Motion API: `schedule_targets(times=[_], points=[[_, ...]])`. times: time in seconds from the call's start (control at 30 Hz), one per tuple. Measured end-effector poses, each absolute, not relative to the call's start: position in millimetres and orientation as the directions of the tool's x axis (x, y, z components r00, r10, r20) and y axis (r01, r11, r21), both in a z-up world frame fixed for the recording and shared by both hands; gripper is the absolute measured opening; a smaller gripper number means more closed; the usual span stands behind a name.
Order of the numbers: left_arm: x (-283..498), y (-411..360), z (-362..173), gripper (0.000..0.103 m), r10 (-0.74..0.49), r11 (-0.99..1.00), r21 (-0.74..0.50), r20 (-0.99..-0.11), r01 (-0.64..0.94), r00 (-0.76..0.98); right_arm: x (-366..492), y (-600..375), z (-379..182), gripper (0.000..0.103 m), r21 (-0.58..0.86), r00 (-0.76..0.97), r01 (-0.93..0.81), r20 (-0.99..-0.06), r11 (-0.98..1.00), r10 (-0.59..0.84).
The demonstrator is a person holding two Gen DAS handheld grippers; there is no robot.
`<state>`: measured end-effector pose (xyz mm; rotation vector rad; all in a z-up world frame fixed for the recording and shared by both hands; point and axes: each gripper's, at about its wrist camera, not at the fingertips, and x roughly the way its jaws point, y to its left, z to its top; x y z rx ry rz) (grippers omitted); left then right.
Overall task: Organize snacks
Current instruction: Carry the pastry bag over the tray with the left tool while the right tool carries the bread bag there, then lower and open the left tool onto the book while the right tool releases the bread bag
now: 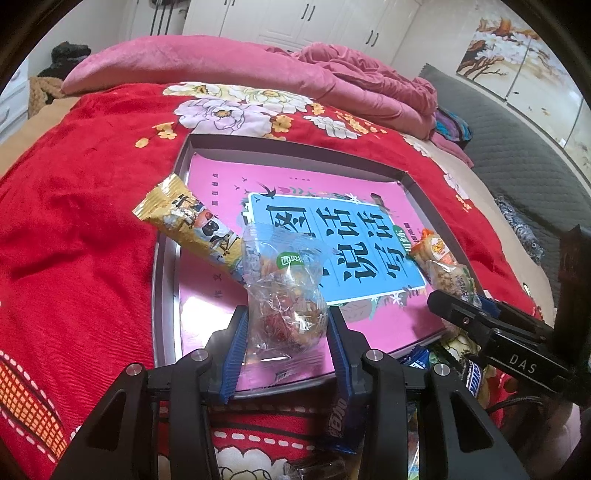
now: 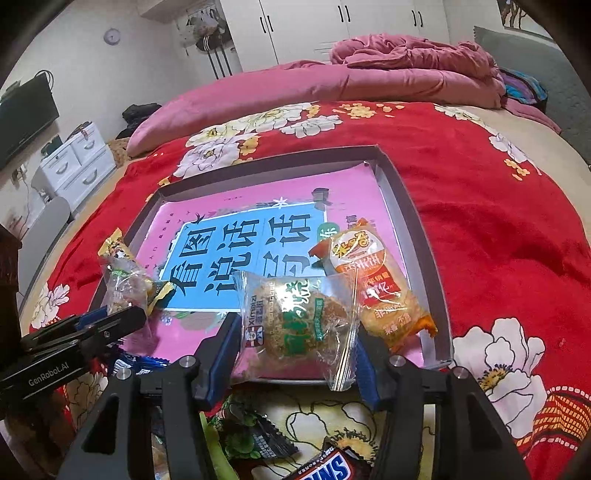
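Red floral bedding (image 1: 85, 229) covers a bed and carries everything here. Nearest the cameras, loose wrapped snacks lie on it below the grippers; only the right wrist view shows a Snickers bar (image 2: 328, 466) among them whole enough to read. Just beyond, a shallow grey tray (image 2: 413, 221) sits on the bedding, lined with a pink book (image 1: 295, 206). The left gripper (image 1: 284, 328) is clamped on a clear packet of reddish pastry (image 1: 288, 295) over the tray's near edge. The right gripper (image 2: 295, 343) has a clear packet of floss-topped cake (image 2: 299, 317) between its blue pads, which press its sides. An orange rice-cracker packet (image 2: 373, 284) lies in the tray's right corner, partly hidden in the left wrist view. A gold wrapped bar (image 1: 188, 225) rests across the tray's left rim, clear only from the left. Farther back lie a pink quilt (image 2: 295, 88) and white wardrobes (image 2: 332, 26); only the right view shows a television (image 2: 26, 122).
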<state>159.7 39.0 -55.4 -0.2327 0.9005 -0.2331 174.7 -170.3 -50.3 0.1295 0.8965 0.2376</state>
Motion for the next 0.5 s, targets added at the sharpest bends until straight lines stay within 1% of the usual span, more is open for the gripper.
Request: schedule_targets(times=[0.23, 0.5], points=[[159.5, 39.0, -55.4, 0.043, -0.294, 0.951, -0.293, -0.744, 0.102, 0.6, 172.7, -171.6, -49.1, 0.057, 0.21, 0.605, -0.141, -0.756, 0.968, 0.252], [159.0, 40.0, -54.4, 0.046, -0.306, 0.946, -0.306, -0.738, 0.107, 0.601, 170.8, -168.9, -48.4, 0.059, 0.204, 0.609, -0.141, -0.754, 0.969, 0.248]])
